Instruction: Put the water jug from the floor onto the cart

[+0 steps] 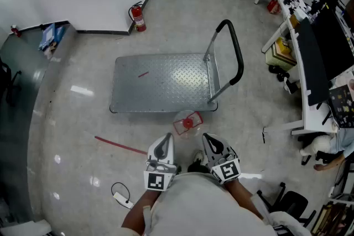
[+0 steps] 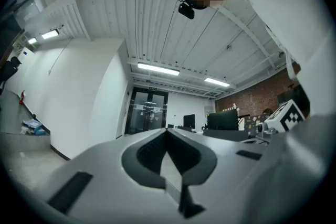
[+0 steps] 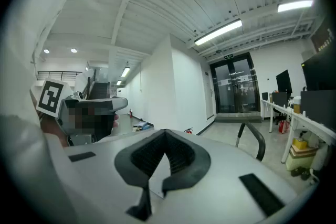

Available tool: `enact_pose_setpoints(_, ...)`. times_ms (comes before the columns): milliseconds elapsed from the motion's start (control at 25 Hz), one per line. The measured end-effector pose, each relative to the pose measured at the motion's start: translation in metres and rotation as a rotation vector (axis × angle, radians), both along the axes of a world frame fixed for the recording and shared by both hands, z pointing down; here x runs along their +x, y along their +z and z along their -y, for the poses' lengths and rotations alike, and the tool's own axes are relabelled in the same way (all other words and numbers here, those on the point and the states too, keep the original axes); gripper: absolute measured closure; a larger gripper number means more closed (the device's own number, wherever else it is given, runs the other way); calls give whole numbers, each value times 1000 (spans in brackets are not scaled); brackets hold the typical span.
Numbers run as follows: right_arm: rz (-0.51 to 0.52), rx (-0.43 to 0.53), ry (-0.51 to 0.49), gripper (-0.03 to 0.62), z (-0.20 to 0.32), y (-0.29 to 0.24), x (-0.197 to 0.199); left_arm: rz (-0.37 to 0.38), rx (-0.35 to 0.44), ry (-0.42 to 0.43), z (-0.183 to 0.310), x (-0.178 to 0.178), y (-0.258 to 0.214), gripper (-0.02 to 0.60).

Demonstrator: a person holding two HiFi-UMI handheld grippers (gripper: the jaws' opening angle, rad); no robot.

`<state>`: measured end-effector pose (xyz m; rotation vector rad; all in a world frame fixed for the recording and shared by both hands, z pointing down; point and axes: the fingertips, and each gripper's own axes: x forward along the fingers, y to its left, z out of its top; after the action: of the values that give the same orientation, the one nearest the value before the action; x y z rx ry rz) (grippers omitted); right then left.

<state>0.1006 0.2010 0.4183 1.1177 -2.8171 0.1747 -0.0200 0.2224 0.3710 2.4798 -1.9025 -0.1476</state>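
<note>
The water jug stood on the floor just below centre of the head view, just beside the near edge of the platform cart, close to its handle end. That probably left only a short lift onto the bare checker-plate deck. Neither tool had reached for it. The left gripper and the right gripper were held side by side against the person's body at the bottom centre, near the jug but clear of it. Each gripper's own view showed its jaws closed tip to tip with nothing between them, likely a carrying posture before the reach.

The jug was clear plastic seen from above, so little beyond its red cap and a faint outline could be made out. Its fill level and any grip could not be told. Both gripper views pointed up at the ceiling and across the room. The right one caught only the cart handle, and neither showed the jug.
</note>
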Motion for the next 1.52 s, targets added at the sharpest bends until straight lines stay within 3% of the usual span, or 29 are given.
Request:
enact_pose_setpoints(800,-16,-31,-9,582,7,21,-7,12,2,4,1,-1,3,578)
enact_pose_setpoints(1280,-310,-351,0,580,58,188,-24,-31,-5,25,12,-4,6,578)
enact_pose_setpoints(1520,-428,-480,3,580,85,287,-35,-42,-52,56,27,-8,38,578)
